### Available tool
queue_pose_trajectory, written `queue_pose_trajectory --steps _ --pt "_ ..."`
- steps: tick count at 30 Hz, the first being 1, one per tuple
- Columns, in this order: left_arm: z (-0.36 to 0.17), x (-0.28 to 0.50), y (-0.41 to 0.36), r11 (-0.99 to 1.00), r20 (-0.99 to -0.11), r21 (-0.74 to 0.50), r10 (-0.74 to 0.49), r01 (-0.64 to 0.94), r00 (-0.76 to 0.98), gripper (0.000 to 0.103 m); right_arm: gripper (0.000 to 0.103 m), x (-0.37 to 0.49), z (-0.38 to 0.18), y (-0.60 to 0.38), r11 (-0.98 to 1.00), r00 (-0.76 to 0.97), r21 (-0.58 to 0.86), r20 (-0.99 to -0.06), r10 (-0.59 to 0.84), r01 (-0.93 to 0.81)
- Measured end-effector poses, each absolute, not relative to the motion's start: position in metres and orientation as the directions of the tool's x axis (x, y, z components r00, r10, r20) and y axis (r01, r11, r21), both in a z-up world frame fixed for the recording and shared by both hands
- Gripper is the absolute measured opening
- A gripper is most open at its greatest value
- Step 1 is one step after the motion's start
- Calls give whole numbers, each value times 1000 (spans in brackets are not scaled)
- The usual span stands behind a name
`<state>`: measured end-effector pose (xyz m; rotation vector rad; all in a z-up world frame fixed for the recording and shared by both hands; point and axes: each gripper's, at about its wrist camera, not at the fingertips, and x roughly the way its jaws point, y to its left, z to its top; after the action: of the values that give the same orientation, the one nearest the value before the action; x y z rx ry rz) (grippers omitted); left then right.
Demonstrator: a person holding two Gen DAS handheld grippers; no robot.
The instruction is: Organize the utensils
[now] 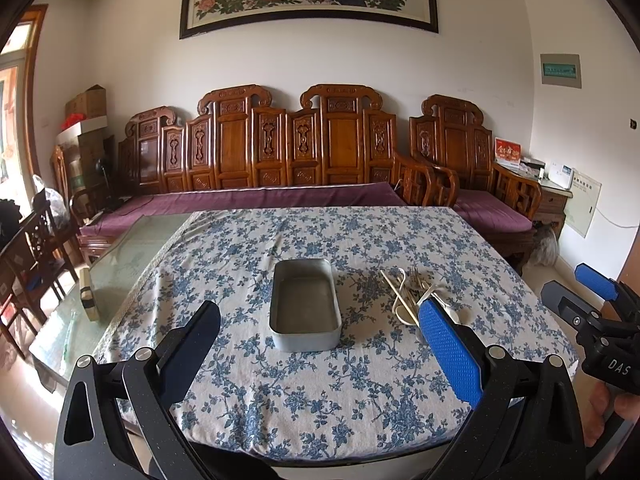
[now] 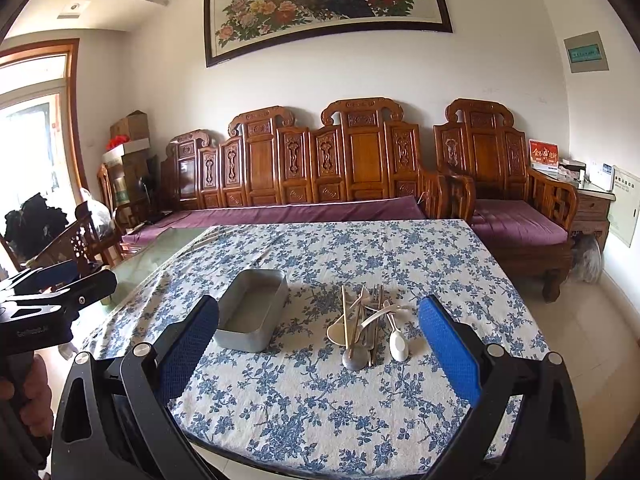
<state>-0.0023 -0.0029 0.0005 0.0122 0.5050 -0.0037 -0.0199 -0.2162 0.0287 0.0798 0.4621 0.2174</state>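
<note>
On the floral tablecloth (image 2: 320,392) your metal tin (image 2: 252,312) sits empty with the utensil pile (image 2: 366,324) just beside it, untouched, so everything remains; your left gripper (image 1: 320,344) and right gripper (image 2: 320,344) hover, fingers spread.

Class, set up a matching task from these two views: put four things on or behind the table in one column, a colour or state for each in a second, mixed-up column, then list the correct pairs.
Things
1. tin
2. white spoon
3. sofa cushion
4. left tongs

Descriptions
A. purple
B. open, holding nothing
C. grey metal, empty
D. lying at the right of the utensil pile

Pairs: 1-C, 2-D, 3-A, 4-B
</note>
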Motion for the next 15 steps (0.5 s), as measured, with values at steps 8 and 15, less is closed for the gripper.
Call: queue_pose_trajectory --steps 8,15 --pt "-1 -2 -5 1000 -489 12 -1 8 872 96 100 -20 28 -216 974 872 127 -435 226 -189" --pt "-6 2 -2 1000 -493 12 -2 9 870 96 100 -20 29 -216 974 872 126 -434 226 -190"
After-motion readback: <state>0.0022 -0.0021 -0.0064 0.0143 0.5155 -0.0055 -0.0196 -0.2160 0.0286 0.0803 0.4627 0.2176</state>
